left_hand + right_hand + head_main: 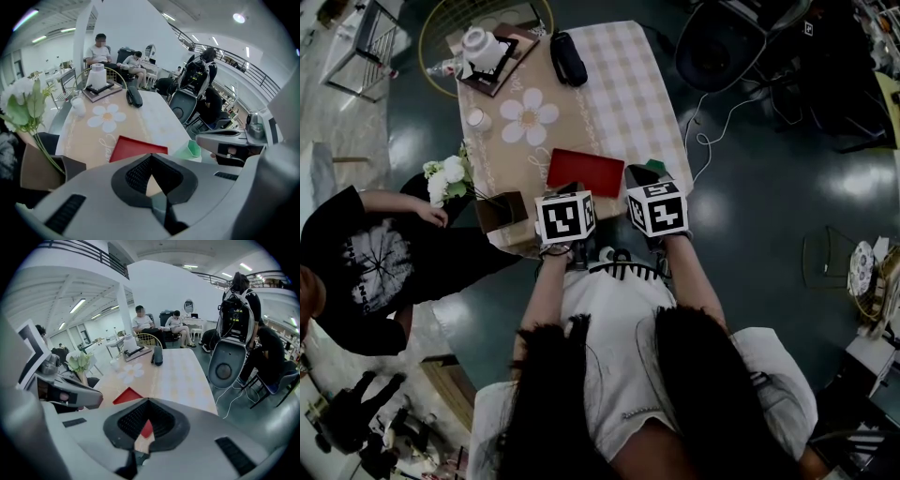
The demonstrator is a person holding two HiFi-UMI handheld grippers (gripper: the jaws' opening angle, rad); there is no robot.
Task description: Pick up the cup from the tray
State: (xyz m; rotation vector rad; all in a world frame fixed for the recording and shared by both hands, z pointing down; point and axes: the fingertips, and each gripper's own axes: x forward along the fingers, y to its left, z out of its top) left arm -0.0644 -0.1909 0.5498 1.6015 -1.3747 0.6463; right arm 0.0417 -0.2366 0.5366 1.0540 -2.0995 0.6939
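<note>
Fingertips (137, 172) of the left gripper (151, 157) meet at their ends with nothing between them. The right gripper (149, 402) is likewise closed and empty. Both hover side by side over the near end of the table (623, 89). Just ahead of them lies a flat red tray (584, 171). A green cup (191, 149) stands on the tabletop just to its right, apart from its edge and not on it. At the far end, a white vessel (478, 42) sits on a dark tray (514, 49).
</note>
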